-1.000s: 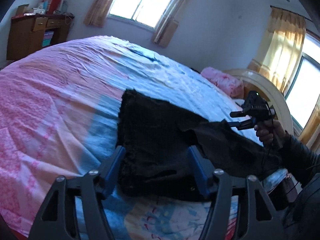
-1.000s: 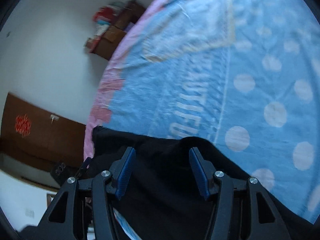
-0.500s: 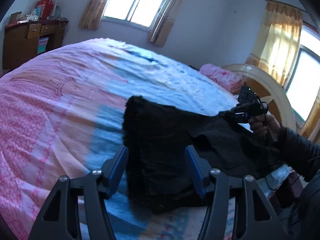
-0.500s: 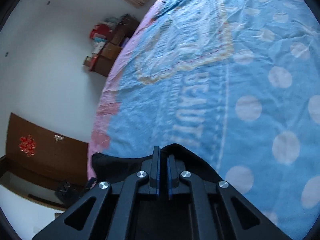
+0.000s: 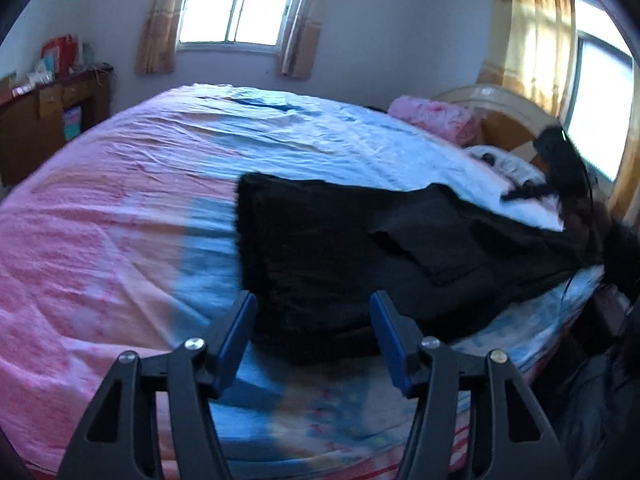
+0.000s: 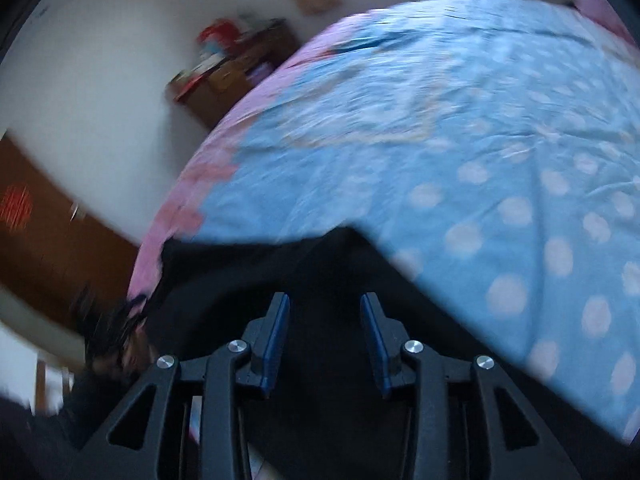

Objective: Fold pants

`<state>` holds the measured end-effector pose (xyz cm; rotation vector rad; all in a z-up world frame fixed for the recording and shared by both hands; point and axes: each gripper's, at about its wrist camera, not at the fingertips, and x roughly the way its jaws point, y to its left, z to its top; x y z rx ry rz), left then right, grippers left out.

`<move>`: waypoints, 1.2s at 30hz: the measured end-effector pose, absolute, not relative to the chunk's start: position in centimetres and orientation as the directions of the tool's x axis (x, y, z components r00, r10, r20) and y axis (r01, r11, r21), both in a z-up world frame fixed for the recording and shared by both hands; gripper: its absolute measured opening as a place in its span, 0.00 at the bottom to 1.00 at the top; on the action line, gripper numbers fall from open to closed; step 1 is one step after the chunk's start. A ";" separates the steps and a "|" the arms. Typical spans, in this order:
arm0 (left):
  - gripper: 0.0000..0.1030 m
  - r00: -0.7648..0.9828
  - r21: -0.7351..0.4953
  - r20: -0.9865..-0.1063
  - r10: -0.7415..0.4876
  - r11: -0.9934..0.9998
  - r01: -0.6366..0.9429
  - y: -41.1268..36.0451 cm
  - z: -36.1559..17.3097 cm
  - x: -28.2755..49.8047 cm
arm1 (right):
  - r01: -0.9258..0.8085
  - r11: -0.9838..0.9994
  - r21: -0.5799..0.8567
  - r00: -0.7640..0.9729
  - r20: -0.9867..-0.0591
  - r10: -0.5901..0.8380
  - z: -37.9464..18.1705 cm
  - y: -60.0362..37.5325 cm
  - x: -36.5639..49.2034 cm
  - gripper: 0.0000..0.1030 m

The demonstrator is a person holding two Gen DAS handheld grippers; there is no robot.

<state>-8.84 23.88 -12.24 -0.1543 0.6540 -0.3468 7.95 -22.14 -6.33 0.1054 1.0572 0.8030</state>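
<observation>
Black pants (image 5: 344, 248) are laid flat nr bed's (image 5: 120, 208) front edge. L gripper (image 5: 312, 332) closing, R gripper (image 6: 324, 334) opening; nothing held. Soft, limp fabric: best pinched at hems/waistband.

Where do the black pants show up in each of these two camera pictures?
Left wrist view: the black pants lie across the middle and right of the picture, on the bedspread, just beyond the claw tips.
Right wrist view: the black pants fill the lower middle, behind and under the claw tips.
Shared landmark: the wooden cabinet against the wall beyond the bed.
</observation>
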 end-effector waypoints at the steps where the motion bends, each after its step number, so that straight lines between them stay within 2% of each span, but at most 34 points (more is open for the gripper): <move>1: 0.47 0.738 -0.243 -0.566 -0.366 0.930 0.275 23.7 -12.2 -9.1 | -0.567 0.711 0.416 0.238 -0.743 0.625 -6.6 -21.0 6.5 0.38; 8: 0.47 0.722 -0.201 -0.598 -0.348 0.937 0.285 23.5 -12.4 -10.6 | -0.716 0.620 0.321 0.194 -0.762 0.618 -8.4 -16.7 -1.3 0.38; 11: 0.47 0.742 -0.227 -0.570 -0.352 0.936 0.269 23.5 -12.1 -9.6 | -0.698 0.622 0.356 0.181 -0.752 0.634 -9.4 -16.1 -1.4 0.38; 12: 0.41 0.738 -0.256 -0.573 -0.355 0.934 0.250 23.7 -12.4 -8.8 | -0.689 0.631 0.355 0.189 -0.753 0.630 -9.6 -15.9 -1.1 0.38; 13: 0.14 0.732 -0.276 -0.578 -0.360 0.931 0.240 23.8 -12.6 -8.2 | -0.678 0.643 0.357 0.199 -0.752 0.628 -9.7 -16.0 -0.9 0.38; 14: 0.12 0.728 -0.272 -0.594 -0.342 0.937 0.219 23.9 -12.9 -7.6 | -0.665 0.652 0.363 0.208 -0.749 0.629 -9.7 -16.4 -0.9 0.38; 20: 0.10 0.767 -0.170 -0.582 -0.271 0.963 0.210 23.6 -11.4 -6.9 | -0.652 0.711 0.264 0.292 -0.777 0.557 -9.8 -17.7 -1.2 0.38; 24: 0.10 0.787 -0.164 -0.565 -0.249 0.968 0.188 25.6 -10.3 -6.2 | -0.688 0.704 0.179 0.336 -0.780 0.527 -10.0 -17.6 -2.4 0.38; 29: 0.10 0.764 -0.139 -0.603 -0.232 0.973 0.186 26.2 -12.0 -5.2 | -0.767 0.641 0.041 0.361 -0.798 0.483 -10.7 -15.2 -4.3 0.38; 31: 0.10 0.768 -0.162 -0.592 -0.245 0.969 0.185 26.4 -12.2 -5.4 | -0.771 0.636 -0.027 0.392 -0.807 0.441 -11.5 -14.5 -4.7 0.38; 36: 0.10 0.779 -0.166 -0.574 -0.254 0.967 0.193 26.4 -12.0 -6.6 | -0.805 0.590 -0.059 0.368 -0.830 0.419 -12.6 -14.1 -5.5 0.38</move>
